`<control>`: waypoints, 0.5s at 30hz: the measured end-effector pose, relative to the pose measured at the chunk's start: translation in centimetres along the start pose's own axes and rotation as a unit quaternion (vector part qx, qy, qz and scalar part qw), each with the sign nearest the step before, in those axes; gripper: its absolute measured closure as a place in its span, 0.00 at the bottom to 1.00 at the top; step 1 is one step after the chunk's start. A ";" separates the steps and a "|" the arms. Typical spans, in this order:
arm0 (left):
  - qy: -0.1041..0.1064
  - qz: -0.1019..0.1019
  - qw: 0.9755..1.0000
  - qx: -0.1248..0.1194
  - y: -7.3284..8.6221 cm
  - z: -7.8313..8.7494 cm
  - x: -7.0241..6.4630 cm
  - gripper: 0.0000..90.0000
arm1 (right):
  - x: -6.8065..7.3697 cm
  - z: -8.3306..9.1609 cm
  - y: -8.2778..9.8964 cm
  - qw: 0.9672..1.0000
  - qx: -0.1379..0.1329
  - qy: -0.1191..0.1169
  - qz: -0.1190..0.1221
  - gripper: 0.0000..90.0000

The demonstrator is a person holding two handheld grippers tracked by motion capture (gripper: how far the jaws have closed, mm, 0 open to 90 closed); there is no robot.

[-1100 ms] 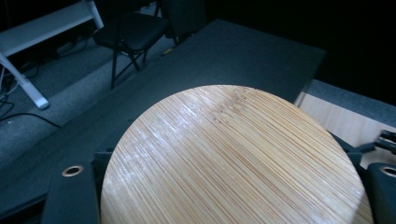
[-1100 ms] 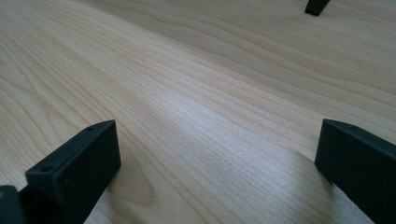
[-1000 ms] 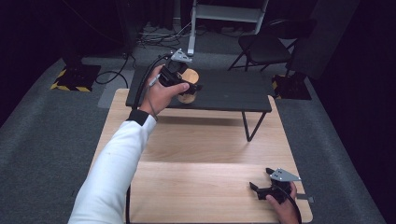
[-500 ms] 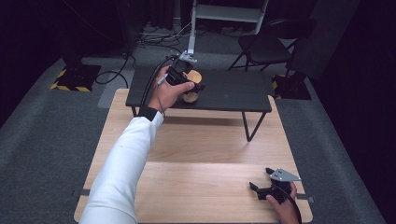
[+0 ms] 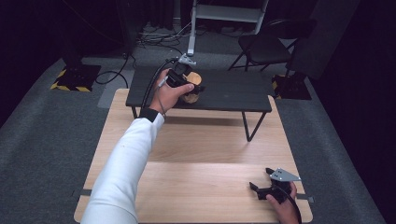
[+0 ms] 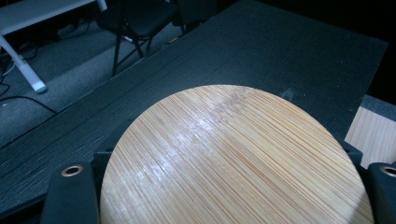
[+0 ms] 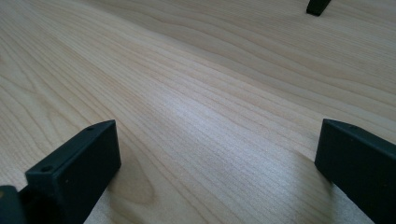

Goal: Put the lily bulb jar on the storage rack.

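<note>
From the high view, the left gripper point(image 5: 183, 80) is stretched out over the low black rectangular table point(image 5: 233, 91), clamped on a round pale bamboo piece point(image 5: 192, 88) that sits near that table's left end, close to its surface. The right gripper point(image 5: 266, 189) rests on the light wooden tabletop point(image 5: 201, 154), well apart from the black table, on the side nearest the person.

In the left gripper view, the striped bamboo disc point(image 6: 233, 158) fills the space between the two black jaws, which press on its sides; the black table point(image 6: 280, 56) lies just beyond it.

In the right gripper view, the jaws stand wide apart over the bare wooden tabletop point(image 7: 196, 102).
</note>
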State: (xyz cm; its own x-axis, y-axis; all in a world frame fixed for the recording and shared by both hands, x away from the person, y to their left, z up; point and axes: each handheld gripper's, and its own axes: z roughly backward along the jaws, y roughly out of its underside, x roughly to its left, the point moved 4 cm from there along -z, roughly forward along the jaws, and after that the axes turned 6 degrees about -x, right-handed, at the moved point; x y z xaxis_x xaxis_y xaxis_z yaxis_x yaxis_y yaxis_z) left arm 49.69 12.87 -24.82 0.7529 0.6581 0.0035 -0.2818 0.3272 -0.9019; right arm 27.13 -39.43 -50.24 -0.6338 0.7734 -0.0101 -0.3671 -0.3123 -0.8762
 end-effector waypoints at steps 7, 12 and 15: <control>-0.020 0.020 0.999 -0.025 0.5 0.9 -0.7 0.05 | 0.0 0.0 0.0 1.000 0.000 0.000 0.000 0.00; -0.022 0.017 0.999 -0.040 1.0 2.7 -1.3 0.03 | 0.0 0.0 0.0 1.000 0.000 0.000 0.000 0.00; -0.037 0.011 0.998 -0.051 1.4 4.1 -1.9 0.02 | 0.0 0.0 0.0 1.000 0.000 0.000 0.000 0.00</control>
State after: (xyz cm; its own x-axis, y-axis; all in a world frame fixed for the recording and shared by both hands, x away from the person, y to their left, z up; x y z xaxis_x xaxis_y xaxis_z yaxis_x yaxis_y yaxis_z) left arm 45.41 14.82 -24.28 0.7003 0.7138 0.0123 -0.2330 0.2449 -0.9411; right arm 27.13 -39.43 -50.24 -0.6339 0.7733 -0.0102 -0.3669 -0.3123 -0.8763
